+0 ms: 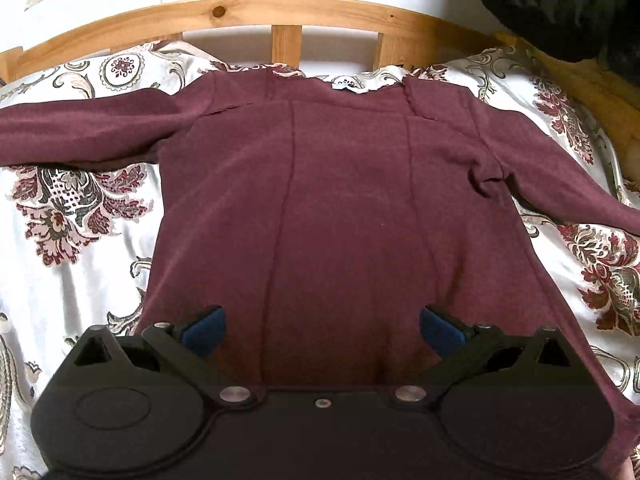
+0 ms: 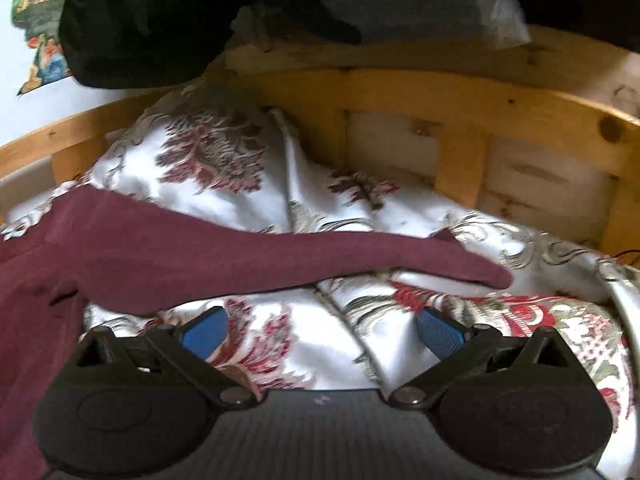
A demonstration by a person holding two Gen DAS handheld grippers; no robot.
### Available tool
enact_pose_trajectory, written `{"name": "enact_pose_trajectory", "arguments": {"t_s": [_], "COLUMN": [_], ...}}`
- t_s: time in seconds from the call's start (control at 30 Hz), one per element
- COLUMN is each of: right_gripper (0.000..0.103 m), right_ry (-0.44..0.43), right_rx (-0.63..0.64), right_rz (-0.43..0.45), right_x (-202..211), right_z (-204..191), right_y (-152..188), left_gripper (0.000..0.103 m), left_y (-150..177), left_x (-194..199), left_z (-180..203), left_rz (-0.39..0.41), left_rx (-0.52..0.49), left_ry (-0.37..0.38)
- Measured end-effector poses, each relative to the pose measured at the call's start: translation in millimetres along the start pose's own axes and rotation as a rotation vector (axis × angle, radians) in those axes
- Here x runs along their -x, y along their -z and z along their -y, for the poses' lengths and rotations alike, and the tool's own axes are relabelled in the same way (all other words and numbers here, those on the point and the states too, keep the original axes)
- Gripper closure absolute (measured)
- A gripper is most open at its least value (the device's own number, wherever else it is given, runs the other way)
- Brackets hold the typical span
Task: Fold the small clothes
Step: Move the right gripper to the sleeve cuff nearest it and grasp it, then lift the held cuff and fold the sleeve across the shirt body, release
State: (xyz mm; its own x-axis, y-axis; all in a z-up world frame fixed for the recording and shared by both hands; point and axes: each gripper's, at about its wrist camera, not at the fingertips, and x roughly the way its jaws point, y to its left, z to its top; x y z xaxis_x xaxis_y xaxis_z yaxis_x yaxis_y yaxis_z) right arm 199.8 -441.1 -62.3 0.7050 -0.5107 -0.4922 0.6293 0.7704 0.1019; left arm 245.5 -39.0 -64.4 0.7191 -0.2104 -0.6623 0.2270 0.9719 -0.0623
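Maroon long-sleeved top (image 1: 340, 208) flat on floral bedspread (image 1: 80, 216), sleeves outspread; both grippers' jaws wide apart, empty.

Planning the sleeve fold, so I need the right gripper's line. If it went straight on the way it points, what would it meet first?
Probably the patterned bedspread between its open fingers, then the maroon sleeve lying across just beyond. The right gripper holds nothing; depth is unclear in the fisheye view.
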Motion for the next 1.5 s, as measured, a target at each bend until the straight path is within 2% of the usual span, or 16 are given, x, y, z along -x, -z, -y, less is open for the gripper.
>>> {"name": "enact_pose_trajectory", "arguments": {"t_s": [0.13, 0.3, 0.47, 0.53, 0.7, 0.8, 0.87, 0.97, 1.0, 1.03, 1.1, 1.13, 1.23, 1.5], "right_gripper": [0.000, 0.000, 0.000, 0.000, 0.000, 0.002, 0.008, 0.026, 0.041, 0.060, 0.079, 0.084, 0.092, 0.095], "right_ry": [0.064, 0.064, 0.099, 0.076, -0.047, -0.040, -0.002, 0.070, 0.085, 0.088, 0.053, 0.041, 0.022, -0.031], "right_rx": [-0.062, -0.117, -0.170, -0.237, -0.470, -0.519, -0.507, -0.471, -0.464, -0.464, -0.500, -0.515, -0.519, -0.359], "right_rz": [0.030, 0.028, 0.021, 0.016, 0.029, 0.016, 0.015, 0.013, 0.017, 0.021, 0.023, 0.023, 0.051, 0.222], "right_x": [2, -11, -26, -29, -29, -38, -42, -48, -49, -51, -54, -55, -51, -14], "right_z": [13, 23, 33, 43, 76, 86, 84, 81, 80, 81, 88, 90, 92, 63], "right_y": [-2, -8, -12, -14, -17, -21, -22, -23, -23, -23, -22, -21, -20, -30], "left_gripper": [0.001, 0.001, 0.001, 0.001, 0.001, 0.001, 0.001, 0.001, 0.001, 0.001, 0.001, 0.001, 0.001, 0.001], "left_y": [0, 0, 1, 1, 3, 5, 6, 7, 7, 7, 7, 7, 6, 2], "left_x": [3, 6, 9, 8, 3, 0, -2, -4, -4, -4, -3, -3, -2, 3], "left_z": [1, 3, 6, 7, 8, 9, 10, 12, 12, 12, 13, 13, 12, 7], "left_rz": [0.005, 0.013, 0.027, 0.024, 0.007, -0.005, -0.008, -0.016, -0.017, -0.017, -0.015, -0.013, -0.008, -0.005], "left_rx": [0.004, -0.010, -0.026, -0.033, -0.040, -0.052, -0.062, -0.068, -0.070, -0.072, -0.074, -0.073, -0.065, -0.032], "left_ry": [0.002, -0.001, 0.004, 0.008, 0.012, 0.003, -0.005, -0.013, -0.014, -0.015, -0.014, -0.014, -0.011, -0.019]}}
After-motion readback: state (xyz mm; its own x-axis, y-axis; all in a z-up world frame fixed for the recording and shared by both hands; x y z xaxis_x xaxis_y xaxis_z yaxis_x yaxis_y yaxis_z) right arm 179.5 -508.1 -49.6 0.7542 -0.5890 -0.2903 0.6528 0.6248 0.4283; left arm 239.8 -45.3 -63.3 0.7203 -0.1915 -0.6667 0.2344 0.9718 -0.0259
